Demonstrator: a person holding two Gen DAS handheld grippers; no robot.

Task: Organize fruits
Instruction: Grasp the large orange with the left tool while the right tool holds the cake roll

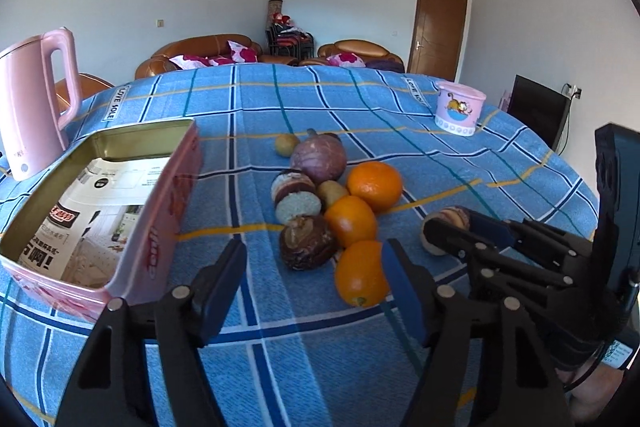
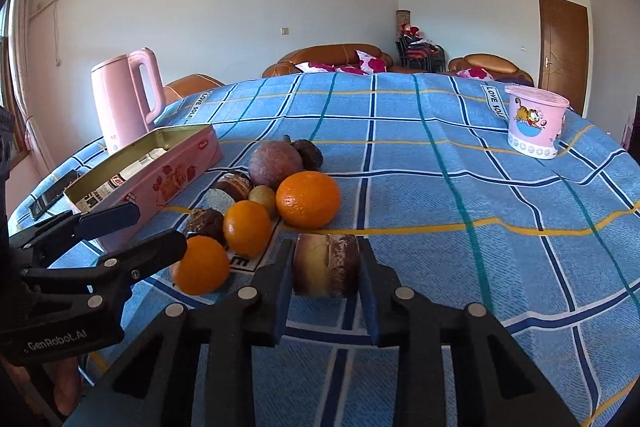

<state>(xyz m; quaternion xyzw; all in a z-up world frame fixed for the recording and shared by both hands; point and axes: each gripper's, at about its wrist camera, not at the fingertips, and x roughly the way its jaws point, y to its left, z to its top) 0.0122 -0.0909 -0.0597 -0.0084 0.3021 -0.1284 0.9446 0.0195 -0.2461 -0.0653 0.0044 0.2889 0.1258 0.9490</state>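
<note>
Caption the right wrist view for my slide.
Right gripper clamps a brown cut fruit half near oranges.

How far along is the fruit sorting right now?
Barely started. The open pink metal tin holds only printed paper, no fruit. In hand: the right hand-held gripper is shut on a brown-and-cream halved fruit; the left hand-held gripper is open by the nearest orange. The remaining pile is left.

R gripper (image 2: 326, 291) fingers clamp halved brown fruit (image 2: 326, 265); oranges (image 2: 308, 200) piled nearby w/ pink tin (image 2: 160, 175) on worktop (image 2: 460, 187).
</note>
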